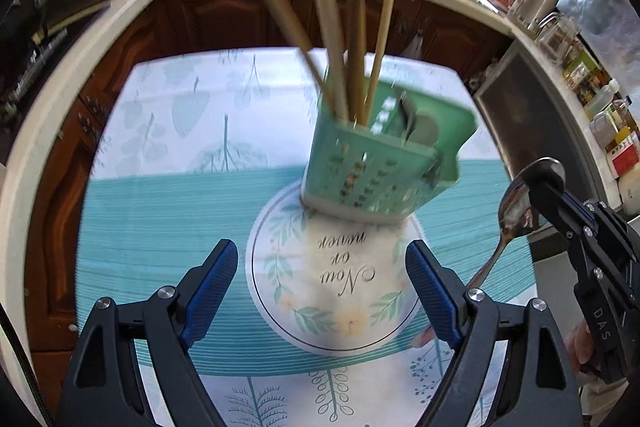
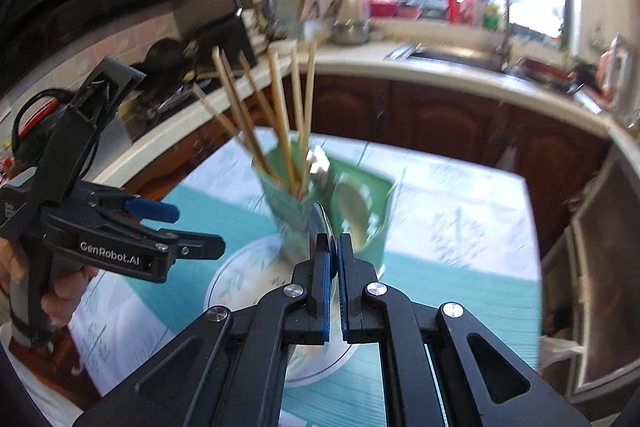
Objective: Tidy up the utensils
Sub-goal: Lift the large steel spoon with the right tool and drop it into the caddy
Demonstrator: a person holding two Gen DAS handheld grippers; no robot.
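We see our left claw point(image 1: 322, 291) gaping wide and empty over the cloth-covered bench point(image 1: 160, 211). At three o'clock our right claw point(image 1: 538, 183) pinches a shiny metal spoon point(image 1: 514, 211) by its bowl: stiff, light, slippery, better gripped at the handle. Beyond, at twelve, stands the green slotted plastic utensil basket point(image 1: 376, 167) holding wooden chopsticks point(image 1: 356, 27). The right wrist view hides the spoon's handle; the left shows it.

We observe a green perforated utensil holder point(image 1: 372, 167) upright on the tablecloth, containing several leaning wooden chopsticks point(image 1: 352, 27). A steel spoon point(image 1: 516, 211) is held above the tablecloth, right of the holder.
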